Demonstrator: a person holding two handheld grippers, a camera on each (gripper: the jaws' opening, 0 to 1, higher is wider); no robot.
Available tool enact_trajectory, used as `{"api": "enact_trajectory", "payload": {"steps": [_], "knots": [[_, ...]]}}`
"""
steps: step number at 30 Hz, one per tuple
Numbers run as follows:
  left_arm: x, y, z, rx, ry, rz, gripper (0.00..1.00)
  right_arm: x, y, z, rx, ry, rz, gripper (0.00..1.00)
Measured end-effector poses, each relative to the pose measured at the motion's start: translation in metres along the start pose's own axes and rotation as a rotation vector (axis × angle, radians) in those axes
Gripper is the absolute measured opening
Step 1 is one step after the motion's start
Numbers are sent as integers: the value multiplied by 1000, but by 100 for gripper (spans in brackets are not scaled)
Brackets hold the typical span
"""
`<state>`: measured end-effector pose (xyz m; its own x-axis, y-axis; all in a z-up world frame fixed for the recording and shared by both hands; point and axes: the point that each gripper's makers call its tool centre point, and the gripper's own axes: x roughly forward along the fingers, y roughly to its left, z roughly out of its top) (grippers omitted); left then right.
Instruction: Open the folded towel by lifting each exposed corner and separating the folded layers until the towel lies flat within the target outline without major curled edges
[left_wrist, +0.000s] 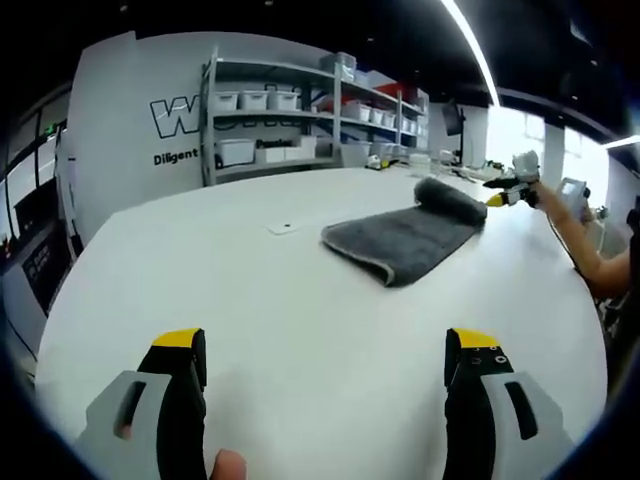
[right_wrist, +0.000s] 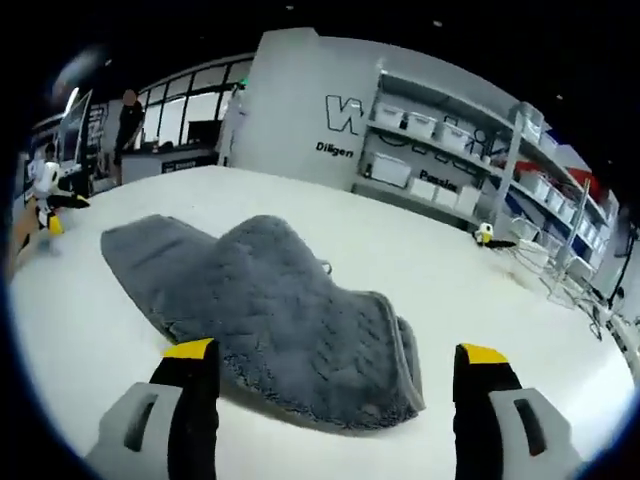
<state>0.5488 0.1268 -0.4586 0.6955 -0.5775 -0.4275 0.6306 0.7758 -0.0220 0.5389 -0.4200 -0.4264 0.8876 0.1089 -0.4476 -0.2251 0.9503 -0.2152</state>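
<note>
A grey folded towel (left_wrist: 400, 240) lies on the white table (left_wrist: 250, 300), its far end humped up into a roll (left_wrist: 450, 198). My left gripper (left_wrist: 325, 345) is open well short of the towel, with nothing between its yellow-tipped jaws. My right gripper (left_wrist: 510, 188) shows at the towel's far end, held by a person's arm. In the right gripper view that gripper (right_wrist: 336, 352) is open just over the towel (right_wrist: 270, 310), whose thick near edge lies between the jaws. The left gripper (right_wrist: 45, 200) appears far off at the left.
Metal shelves with white bins (left_wrist: 270, 120) stand against the wall beyond the table. A small white tag (left_wrist: 283, 228) lies left of the towel. A small yellow-and-white object (right_wrist: 485, 235) sits toward the table's far side. A person (right_wrist: 128, 115) stands in the background.
</note>
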Motion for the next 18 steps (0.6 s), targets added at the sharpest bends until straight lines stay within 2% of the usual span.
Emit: {"api": "enact_trajectory", "payload": {"steps": [4, 8, 13, 18], "knots": [[1, 0, -2, -3, 6, 0, 98, -6, 10, -3, -29, 22, 20, 99], [3, 0, -5, -8, 16, 0, 98, -6, 33, 1, -22, 15, 101, 99], [5, -5, -5, -23, 12, -18, 98, -4, 59, -1, -83, 42, 177, 99], [5, -6, -1, -20, 2, 4, 96, -8, 82, 16, -82, -23, 257, 99]]}}
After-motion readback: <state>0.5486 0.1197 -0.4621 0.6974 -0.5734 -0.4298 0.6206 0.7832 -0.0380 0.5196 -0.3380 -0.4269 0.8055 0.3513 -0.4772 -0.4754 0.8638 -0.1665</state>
